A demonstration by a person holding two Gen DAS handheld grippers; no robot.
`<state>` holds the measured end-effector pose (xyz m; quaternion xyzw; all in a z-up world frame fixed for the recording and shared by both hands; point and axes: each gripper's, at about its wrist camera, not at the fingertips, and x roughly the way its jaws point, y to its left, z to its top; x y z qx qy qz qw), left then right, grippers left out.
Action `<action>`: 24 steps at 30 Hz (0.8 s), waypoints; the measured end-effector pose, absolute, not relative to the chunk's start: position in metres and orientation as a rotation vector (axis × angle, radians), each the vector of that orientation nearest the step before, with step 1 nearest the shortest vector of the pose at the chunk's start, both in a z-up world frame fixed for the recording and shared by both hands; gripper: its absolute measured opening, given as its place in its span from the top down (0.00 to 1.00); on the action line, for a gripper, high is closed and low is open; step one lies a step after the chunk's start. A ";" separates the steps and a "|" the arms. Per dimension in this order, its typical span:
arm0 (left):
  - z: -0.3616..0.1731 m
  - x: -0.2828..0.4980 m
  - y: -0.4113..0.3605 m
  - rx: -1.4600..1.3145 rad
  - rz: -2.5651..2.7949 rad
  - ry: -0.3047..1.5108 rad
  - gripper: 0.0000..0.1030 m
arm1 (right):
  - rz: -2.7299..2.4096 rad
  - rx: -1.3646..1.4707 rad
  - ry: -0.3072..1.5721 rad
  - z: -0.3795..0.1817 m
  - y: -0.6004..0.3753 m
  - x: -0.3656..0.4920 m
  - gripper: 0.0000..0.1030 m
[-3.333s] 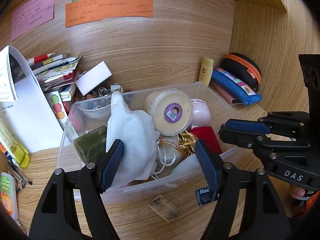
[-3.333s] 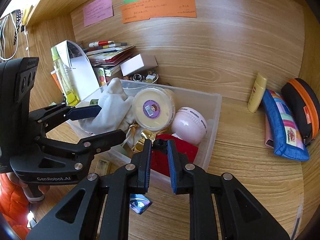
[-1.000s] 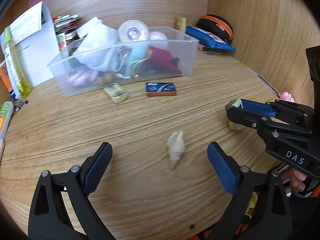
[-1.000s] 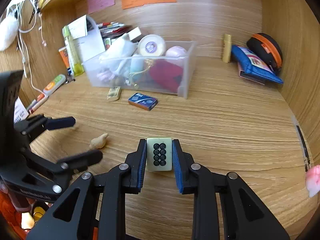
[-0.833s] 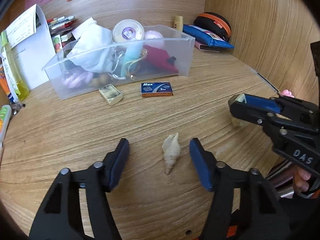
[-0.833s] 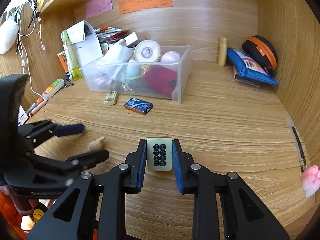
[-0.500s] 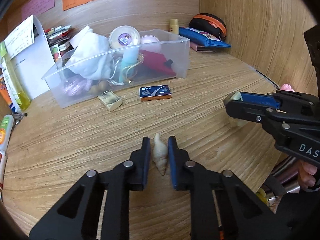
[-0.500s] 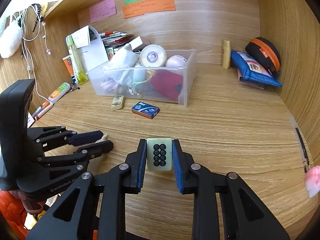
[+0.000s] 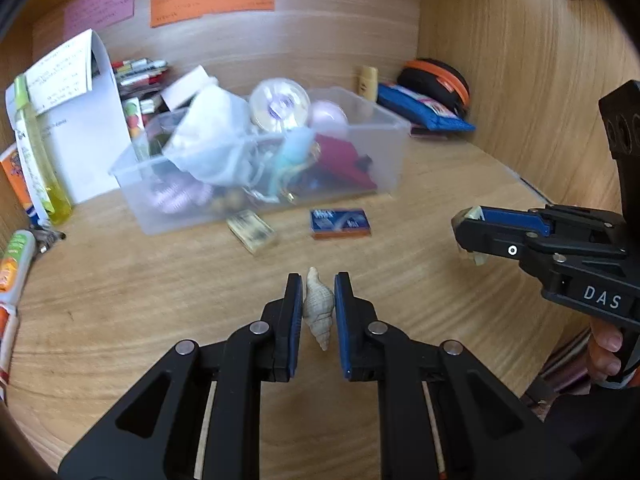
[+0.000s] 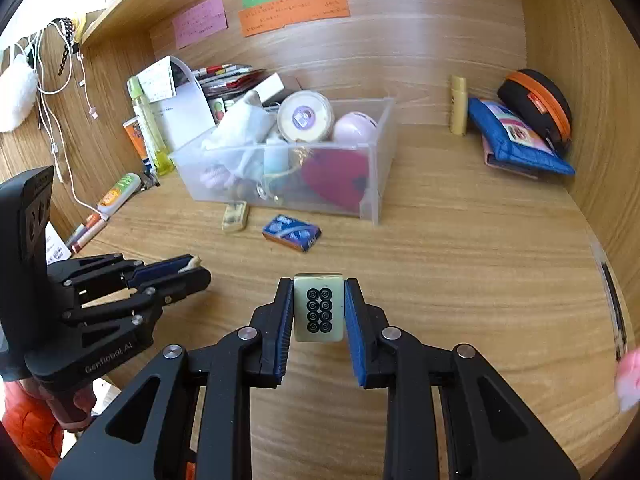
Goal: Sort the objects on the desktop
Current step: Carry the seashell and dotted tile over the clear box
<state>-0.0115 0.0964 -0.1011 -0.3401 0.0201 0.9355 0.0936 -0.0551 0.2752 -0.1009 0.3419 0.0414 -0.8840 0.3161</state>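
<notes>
Landmark: clear bin (image 9: 384,160), crammed full, at the back of the desk (image 9: 120,300).
Left gripper (image 9: 318,304): fingers now clamped on the seashell (image 9: 318,306); a second ago they stood wide apart with the shell lying loose on the wood between them. Shell now sits point-down between the pads, well in front of the bin, apparently just clear of the desk.
Eraser-like block (image 9: 252,232): on the desk just in front of the bin, untouched.
Blue box (image 9: 340,223): beside the block, also just in front of the bin, untouched.
Right gripper (image 10: 319,308): fingers clamped on a mahjong tile (image 10: 319,307), as a second ago; held in front of the bin and off to its right.
Meaning: pick complete on both sides. Likely next step is carrying both pieces to the bin; block and box are left to sort.
</notes>
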 end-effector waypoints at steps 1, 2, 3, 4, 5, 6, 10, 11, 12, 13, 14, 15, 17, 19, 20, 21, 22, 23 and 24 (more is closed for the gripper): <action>-0.098 -0.013 0.094 -1.000 2.781 0.056 0.86 | -2.328 0.896 0.112 -0.099 0.273 -0.057 0.78; -0.096 -0.014 0.092 -0.991 2.789 0.052 0.86 | -2.330 0.890 0.116 -0.097 0.272 -0.058 0.78; -0.092 -0.017 0.088 -0.986 2.800 0.042 0.86 | -2.333 0.881 0.122 -0.093 0.269 -0.061 0.78; -0.090 -0.018 0.085 -0.981 2.802 0.033 0.86 | -2.332 0.873 0.124 -0.090 0.267 -0.063 0.78; -0.088 -0.020 0.082 -0.975 2.808 0.023 0.85 | -2.332 0.867 0.125 -0.087 0.265 -0.065 0.78; -0.085 -0.022 0.078 -0.972 2.814 0.012 0.85 | -2.331 0.862 0.124 -0.085 0.263 -0.067 0.78; -0.076 -0.030 0.062 -0.953 2.832 -0.033 0.85 | -2.332 0.836 0.135 -0.074 0.253 -0.075 0.78; -0.074 -0.031 0.059 -0.947 2.836 -0.045 0.85 | -2.332 0.832 0.138 -0.071 0.251 -0.077 0.78; -0.071 -0.033 0.055 -0.941 2.841 -0.055 0.85 | -2.332 0.828 0.141 -0.069 0.249 -0.079 0.78; -0.069 -0.035 0.052 -0.932 2.847 -0.061 0.85 | -2.332 0.822 0.146 -0.067 0.246 -0.081 0.78; -0.066 -0.037 0.049 -0.924 2.853 -0.065 0.85 | -2.332 0.814 0.152 -0.065 0.244 -0.083 0.78; -0.064 -0.038 0.046 -0.918 2.860 -0.068 0.85 | -2.334 0.804 0.158 -0.063 0.242 -0.086 0.78; -0.058 -0.042 0.039 -0.899 2.875 -0.074 0.85 | -2.333 0.796 0.157 -0.059 0.239 -0.090 0.78; -0.054 -0.046 0.033 -0.885 2.883 -0.089 0.85 | -2.334 0.788 0.159 -0.056 0.235 -0.096 0.78; -0.052 -0.048 0.029 -0.878 2.884 -0.096 0.85 | -2.334 0.784 0.161 -0.054 0.233 -0.099 0.78; -0.049 -0.050 0.026 -0.872 2.890 -0.104 0.85 | -2.334 0.781 0.162 -0.053 0.232 -0.102 0.78; -0.048 -0.052 0.023 -0.868 2.897 -0.106 0.86 | -2.334 0.779 0.164 -0.052 0.230 -0.105 0.78; -0.047 -0.054 0.020 -0.862 2.905 -0.111 0.86 | -2.333 0.778 0.166 -0.051 0.228 -0.106 0.78; -0.045 -0.057 0.016 -0.856 2.911 -0.120 0.86 | -2.331 0.778 0.169 -0.050 0.226 -0.109 0.78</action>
